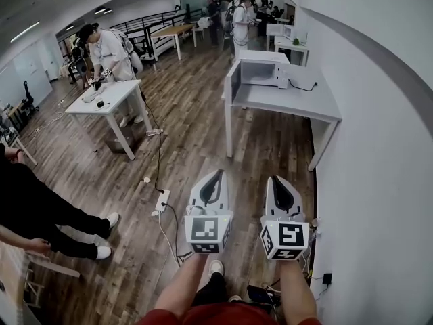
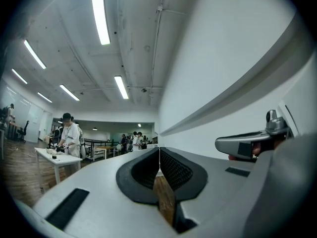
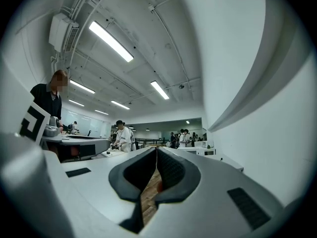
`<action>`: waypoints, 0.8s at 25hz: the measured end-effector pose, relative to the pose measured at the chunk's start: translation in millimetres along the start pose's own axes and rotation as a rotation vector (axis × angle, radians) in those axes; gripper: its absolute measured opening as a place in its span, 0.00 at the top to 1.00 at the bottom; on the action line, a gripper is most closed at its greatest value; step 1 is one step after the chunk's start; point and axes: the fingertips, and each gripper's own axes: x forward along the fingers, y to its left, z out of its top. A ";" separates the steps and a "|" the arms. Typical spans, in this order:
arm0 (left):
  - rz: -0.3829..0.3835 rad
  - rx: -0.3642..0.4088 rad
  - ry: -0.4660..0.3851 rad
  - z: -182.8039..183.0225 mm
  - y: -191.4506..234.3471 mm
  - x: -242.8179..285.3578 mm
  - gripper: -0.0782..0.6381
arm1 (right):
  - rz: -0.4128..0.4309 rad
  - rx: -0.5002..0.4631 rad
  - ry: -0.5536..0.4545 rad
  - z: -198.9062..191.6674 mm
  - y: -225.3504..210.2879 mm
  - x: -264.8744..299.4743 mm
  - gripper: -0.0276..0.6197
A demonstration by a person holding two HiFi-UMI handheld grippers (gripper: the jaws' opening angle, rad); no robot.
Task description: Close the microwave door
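Note:
In the head view a white microwave (image 1: 262,70) stands on a grey table (image 1: 298,103) by the right wall, some way ahead of me. Its door (image 1: 234,80) hangs open, swung out to the left. My left gripper (image 1: 218,173) and right gripper (image 1: 277,179) are held side by side over the wooden floor, pointing toward the table and well short of it. In the left gripper view the left gripper (image 2: 159,150) has its jaws closed tip to tip with nothing between them. The right gripper (image 3: 157,149) likewise shows its jaws met and empty.
A white table (image 1: 111,95) with a person working at it stands left of the path. Another person's legs (image 1: 47,215) are at the near left. A power strip and cable (image 1: 162,200) lie on the floor. The white wall (image 1: 379,154) runs along the right. More people stand at the far end.

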 end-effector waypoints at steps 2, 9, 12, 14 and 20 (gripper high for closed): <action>-0.003 -0.003 -0.005 -3.5 10.0 15.7 0.85 | -0.004 -0.001 0.003 -4.7 -2.0 18.4 0.91; 0.001 -0.015 -0.007 -9.0 62.8 73.2 0.85 | 0.002 -0.019 0.003 -4.8 5.6 97.8 0.91; 0.000 -0.022 -0.010 -11.1 88.7 100.9 0.85 | 0.003 -0.028 0.006 -7.6 10.4 137.2 0.91; -0.007 -0.016 -0.015 -12.9 103.8 118.8 0.85 | 0.001 -0.029 0.008 -10.2 13.1 162.4 0.91; -0.036 -0.021 -0.022 -16.6 143.6 165.5 0.85 | -0.006 -0.042 0.007 -14.8 23.2 225.7 0.91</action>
